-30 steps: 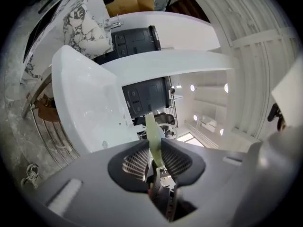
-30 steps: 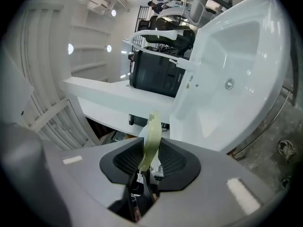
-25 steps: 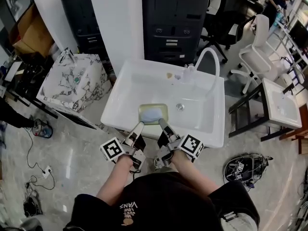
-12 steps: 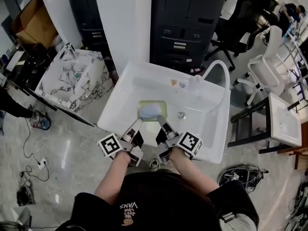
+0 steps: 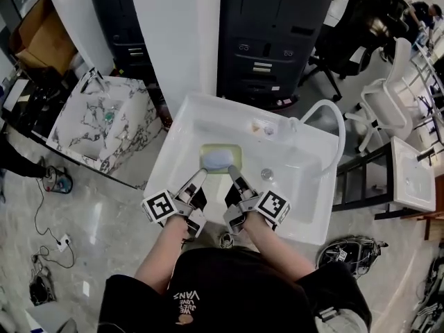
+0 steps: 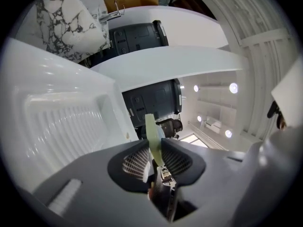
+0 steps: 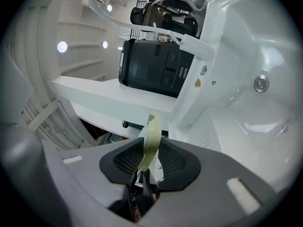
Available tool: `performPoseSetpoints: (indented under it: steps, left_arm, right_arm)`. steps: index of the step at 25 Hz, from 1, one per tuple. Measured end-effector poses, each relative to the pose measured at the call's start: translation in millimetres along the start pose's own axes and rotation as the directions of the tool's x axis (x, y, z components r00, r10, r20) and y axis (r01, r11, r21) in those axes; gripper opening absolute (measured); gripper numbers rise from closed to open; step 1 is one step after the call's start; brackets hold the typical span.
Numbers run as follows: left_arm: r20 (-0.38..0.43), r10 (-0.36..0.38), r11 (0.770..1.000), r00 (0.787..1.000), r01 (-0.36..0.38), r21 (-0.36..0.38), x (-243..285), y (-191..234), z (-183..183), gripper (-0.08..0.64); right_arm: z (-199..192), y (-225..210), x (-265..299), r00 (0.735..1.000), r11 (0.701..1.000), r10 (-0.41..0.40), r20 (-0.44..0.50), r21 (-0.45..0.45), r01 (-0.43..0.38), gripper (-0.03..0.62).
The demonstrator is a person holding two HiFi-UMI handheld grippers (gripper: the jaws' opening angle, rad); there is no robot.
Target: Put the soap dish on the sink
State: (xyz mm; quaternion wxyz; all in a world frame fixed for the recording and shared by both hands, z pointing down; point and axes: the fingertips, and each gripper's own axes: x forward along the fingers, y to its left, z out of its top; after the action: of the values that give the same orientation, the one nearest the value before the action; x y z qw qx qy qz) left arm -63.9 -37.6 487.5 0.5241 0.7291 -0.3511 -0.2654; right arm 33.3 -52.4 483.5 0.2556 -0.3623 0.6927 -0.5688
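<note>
Two grippers held one soap dish (image 5: pixel 236 149) between them. The dish was a pale green, shallow tray, and a bluish bar of soap (image 5: pixel 217 159) lay in its hollow. It sat over the left part of the white sink (image 5: pixel 298 200), inside the basin's outline, left of the round drain (image 5: pixel 267 175) and nearer to the person than the back ledge. Whether it rested on the basin floor or hung just above it could not be told from the head view.

On the sink's back ledge stood a white faucet (image 5: pixel 325 103), its hose arching over the right side. A small orange-tinted item lay on the ledge beside its base, too small to identify.

The left gripper (image 5: pixel 199 177) took the dish's near rim at its left end, and the right gripper (image 5: pixel 234 172) took the same rim at its right end. The dish therefore lay straight ahead of both tools, reaching away from their tips. In the left gripper view the left gripper (image 6: pixel 154 145) had its ribbed pads pressed against the thin green edge of the dish (image 6: pixel 151 136), which stood up between them. In the right gripper view the right gripper (image 7: pixel 150 148) clamped the edge (image 7: pixel 152 131) the same way, with its jaws narrowed onto the rim, and the drain (image 7: pixel 260 83) showed off to the right.

A marble-patterned basin (image 5: pixel 97 120) stood well to the left of the sink. A black cabinet (image 5: pixel 274 33) stood behind it, and another white basin (image 5: pixel 414 172) stood far to the right.
</note>
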Motion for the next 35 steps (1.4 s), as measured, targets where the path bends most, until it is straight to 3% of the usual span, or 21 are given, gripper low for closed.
performPoseSetpoints:
  steps: [14, 18, 30, 35]
  left_arm:
    - [-0.109, -0.008, 1.000, 0.994, 0.006, -0.021, 52.3, 46.5, 62.6, 0.135]
    - [-0.136, 0.023, 0.999, 0.990, -0.029, -0.039, 66.0, 64.9, 72.4, 0.135]
    - [-0.167, 0.001, 0.999, 0.986, -0.008, -0.042, 107.9, 96.8, 97.1, 0.135]
    - [-0.180, 0.038, 0.998, 0.983, -0.047, -0.046, 114.7, 117.9, 99.6, 0.137]
  right_arm:
    - [17.8, -28.3, 79.7, 0.995, 0.998, -0.048, 0.082, 0.033, 0.046, 0.092]
    - [27.3, -38.5, 96.8, 0.992, 0.997, -0.071, 0.106, 0.033, 0.068, 0.092]
    - [48.4, -69.4, 138.1, 0.984, 0.995, -0.092, 0.153, 0.036, 0.088, 0.092]
    - [51.2, -85.4, 148.6, 0.981, 0.993, -0.111, 0.160, 0.052, 0.103, 0.092]
